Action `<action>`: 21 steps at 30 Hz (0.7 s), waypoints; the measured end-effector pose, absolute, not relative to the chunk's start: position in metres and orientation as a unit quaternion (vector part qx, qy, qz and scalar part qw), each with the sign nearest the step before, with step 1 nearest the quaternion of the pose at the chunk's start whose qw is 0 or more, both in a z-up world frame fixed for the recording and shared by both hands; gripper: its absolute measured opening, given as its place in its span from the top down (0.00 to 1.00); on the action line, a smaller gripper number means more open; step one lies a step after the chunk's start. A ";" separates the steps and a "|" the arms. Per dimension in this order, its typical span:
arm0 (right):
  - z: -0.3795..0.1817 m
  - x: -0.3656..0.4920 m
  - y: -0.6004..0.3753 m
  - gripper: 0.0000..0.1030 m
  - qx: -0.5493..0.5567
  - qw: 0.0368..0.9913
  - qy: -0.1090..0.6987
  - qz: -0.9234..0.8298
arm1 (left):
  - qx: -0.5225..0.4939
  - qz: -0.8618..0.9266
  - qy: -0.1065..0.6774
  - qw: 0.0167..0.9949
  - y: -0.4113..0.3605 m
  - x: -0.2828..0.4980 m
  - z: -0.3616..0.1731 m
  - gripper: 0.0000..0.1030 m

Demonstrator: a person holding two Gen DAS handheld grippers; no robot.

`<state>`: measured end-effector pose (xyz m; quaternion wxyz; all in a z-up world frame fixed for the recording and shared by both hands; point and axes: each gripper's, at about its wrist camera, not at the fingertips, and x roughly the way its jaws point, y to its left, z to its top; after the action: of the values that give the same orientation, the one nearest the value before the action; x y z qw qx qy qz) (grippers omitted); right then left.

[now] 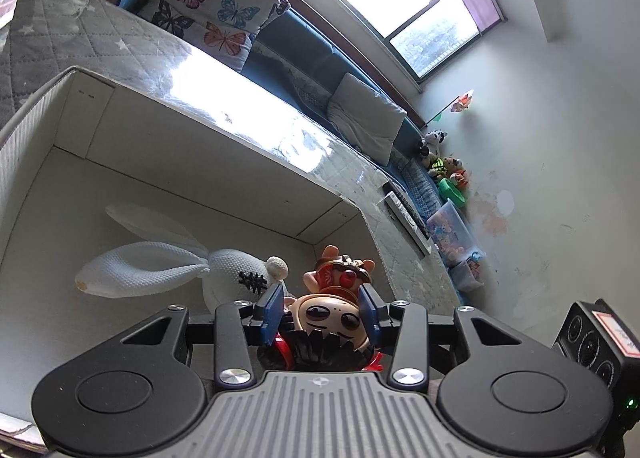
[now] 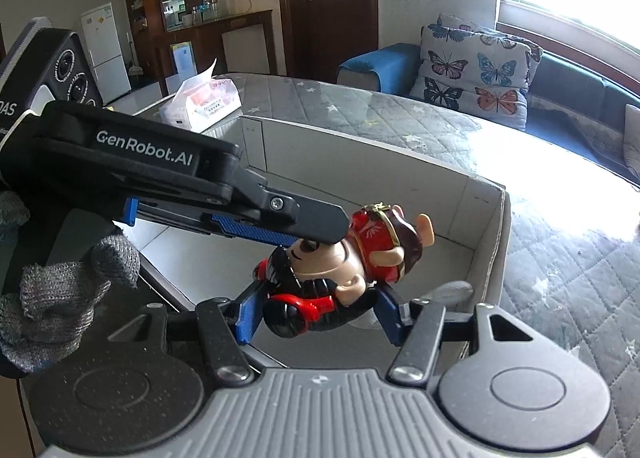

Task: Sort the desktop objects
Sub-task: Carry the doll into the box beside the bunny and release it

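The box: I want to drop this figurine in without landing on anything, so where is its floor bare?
Bare floor lies beyond the white knitted rabbit, up to the box far wall. Crowded: the near corner, where the figurine sits beside the rabbit.

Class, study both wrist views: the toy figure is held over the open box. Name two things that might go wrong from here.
1. Both the left gripper and the right gripper clamp the red-and-black cartoon figurine; if they pull apart, it may twist or slip.
2. Released here, it may land on the white knitted rabbit toy in the white cardboard box rather than on the bare floor.
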<state>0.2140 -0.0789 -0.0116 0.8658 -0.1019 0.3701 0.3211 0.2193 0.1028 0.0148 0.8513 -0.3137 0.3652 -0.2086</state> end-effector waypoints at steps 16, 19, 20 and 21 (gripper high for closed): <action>-0.007 0.210 -0.089 0.33 -0.089 0.870 0.377 0.306 | -0.306 -0.206 0.368 0.854 0.099 0.215 0.018 0.58; -0.007 0.208 -0.090 0.33 -0.093 0.870 0.376 0.304 | -0.307 -0.206 0.368 0.853 0.098 0.216 0.019 0.58; -0.007 0.207 -0.090 0.33 -0.092 0.871 0.376 0.303 | -0.305 -0.206 0.368 0.854 0.097 0.216 0.019 0.58; -0.006 0.207 -0.090 0.32 -0.090 0.871 0.376 0.302 | -0.304 -0.206 0.369 0.854 0.096 0.215 0.019 0.58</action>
<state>0.2070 -0.0898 -0.0063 0.8715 -0.0898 0.3759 0.3020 0.2152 0.0959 0.0191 0.8540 -0.3036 0.3690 -0.2058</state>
